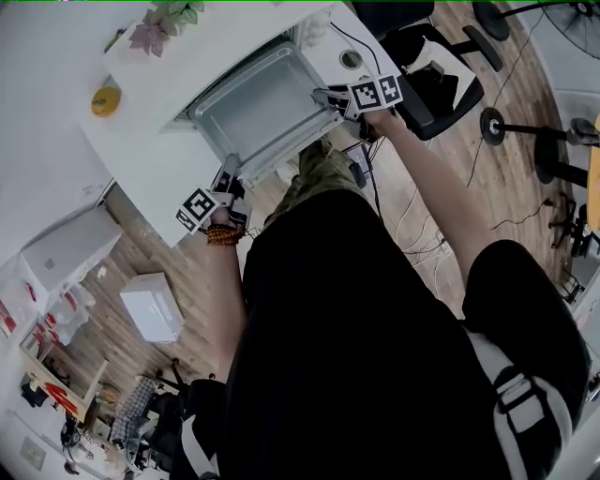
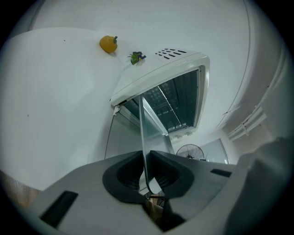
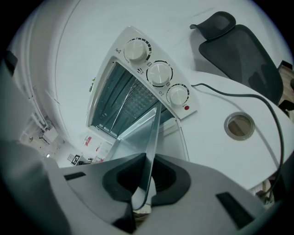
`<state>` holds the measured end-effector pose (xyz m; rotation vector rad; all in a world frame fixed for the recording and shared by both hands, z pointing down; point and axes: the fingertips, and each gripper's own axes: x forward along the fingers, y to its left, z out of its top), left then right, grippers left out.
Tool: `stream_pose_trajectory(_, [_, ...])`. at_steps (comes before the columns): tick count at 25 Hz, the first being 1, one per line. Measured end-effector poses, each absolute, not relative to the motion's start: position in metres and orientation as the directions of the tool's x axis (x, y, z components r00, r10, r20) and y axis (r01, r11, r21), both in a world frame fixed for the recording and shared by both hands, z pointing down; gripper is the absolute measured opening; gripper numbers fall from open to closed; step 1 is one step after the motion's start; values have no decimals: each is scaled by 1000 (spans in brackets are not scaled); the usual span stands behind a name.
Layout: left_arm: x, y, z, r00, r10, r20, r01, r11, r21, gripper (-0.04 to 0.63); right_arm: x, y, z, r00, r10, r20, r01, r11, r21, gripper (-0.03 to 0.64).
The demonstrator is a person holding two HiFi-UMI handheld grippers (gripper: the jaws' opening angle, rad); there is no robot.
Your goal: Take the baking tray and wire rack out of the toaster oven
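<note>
The metal baking tray (image 1: 262,108) sticks out of the front of the white toaster oven (image 3: 151,69), over the table edge. My left gripper (image 1: 228,178) is shut on the tray's near left rim. In the left gripper view the thin tray (image 2: 154,133) edge is pinched between the pads of that gripper (image 2: 145,158). My right gripper (image 1: 323,96) is shut on the near right rim, and in its own view this gripper (image 3: 148,160) clamps the tray (image 3: 138,135) edge. The wire rack (image 3: 138,98) shows inside the oven (image 2: 161,69), and again as the rack (image 2: 172,108) behind the tray.
A yellow fruit (image 1: 106,98) and a small plant (image 1: 169,23) sit on the white table (image 1: 141,159) left of the oven. A black cable (image 3: 239,94) and a round grommet hole (image 3: 239,125) lie to the oven's right. An office chair (image 1: 431,66) stands beyond, and a white box (image 1: 150,305) is on the floor.
</note>
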<state>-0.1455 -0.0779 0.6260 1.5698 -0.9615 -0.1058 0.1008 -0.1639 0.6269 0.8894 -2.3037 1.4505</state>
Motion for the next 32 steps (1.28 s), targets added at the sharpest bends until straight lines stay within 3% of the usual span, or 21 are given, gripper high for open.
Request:
stream_pose_trajectory(13, [-140,-20,628,669,-592,450,-524,53,850,58,107,-99,621,-754,-367,545,-648,281,-708,49])
stream_pose_trajectory(26, [-168,6,626,587,-727,356,-429,94,898,58,80,-90,619,-783,-307,542,-621,332,-710,49])
stream_pose_trajectory(30, [-165,15,609,578,-784,227,-273,77,959,57,68,-87,616,-805,-278,524,-594,383,-708,49])
stream_pose_trajectory(32, [-172,24,607,562,-797,223,-258,87,962,58,56,-84,611,-825,-259,502,-564,431,-705,49])
